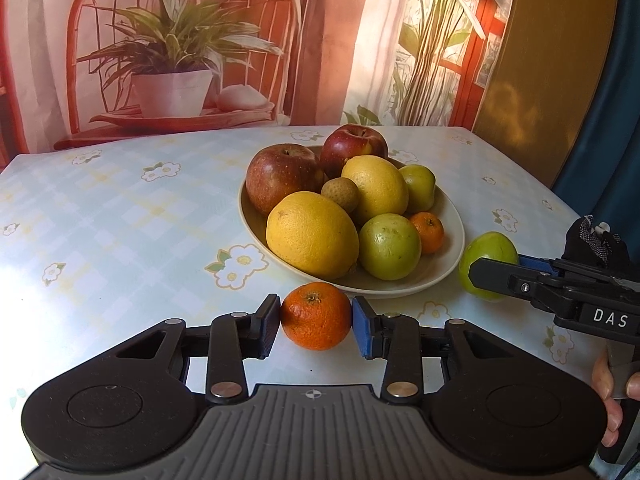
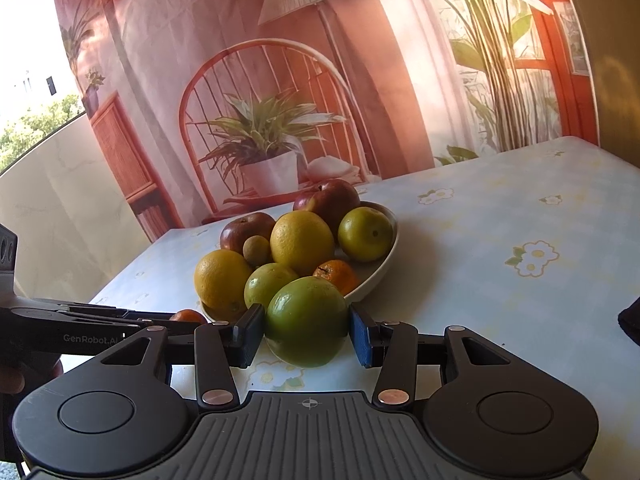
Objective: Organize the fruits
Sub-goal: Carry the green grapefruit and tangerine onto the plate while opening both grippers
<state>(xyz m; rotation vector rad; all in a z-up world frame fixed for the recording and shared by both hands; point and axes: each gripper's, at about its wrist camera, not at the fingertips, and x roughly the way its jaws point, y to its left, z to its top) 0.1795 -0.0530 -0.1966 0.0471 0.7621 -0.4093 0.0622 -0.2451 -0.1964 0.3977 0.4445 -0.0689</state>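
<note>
A cream oval bowl [image 1: 448, 268] on the table holds two red apples, two yellow citrus fruits, two green fruits, a small brown fruit and a small mandarin [image 1: 428, 232]. My left gripper [image 1: 316, 322] is shut on an orange mandarin [image 1: 316, 316] just in front of the bowl, low over the table. My right gripper [image 2: 306, 330] is shut on a green fruit [image 2: 306, 326] at the bowl's right side; it also shows in the left wrist view [image 1: 486, 256]. The bowl shows in the right wrist view [image 2: 384, 268].
The table [image 1: 120, 220] has a pale floral checked cloth. A printed backdrop [image 1: 180, 60] with a chair and a potted plant hangs behind it. A dark blue curtain [image 1: 600, 140] is at the far right.
</note>
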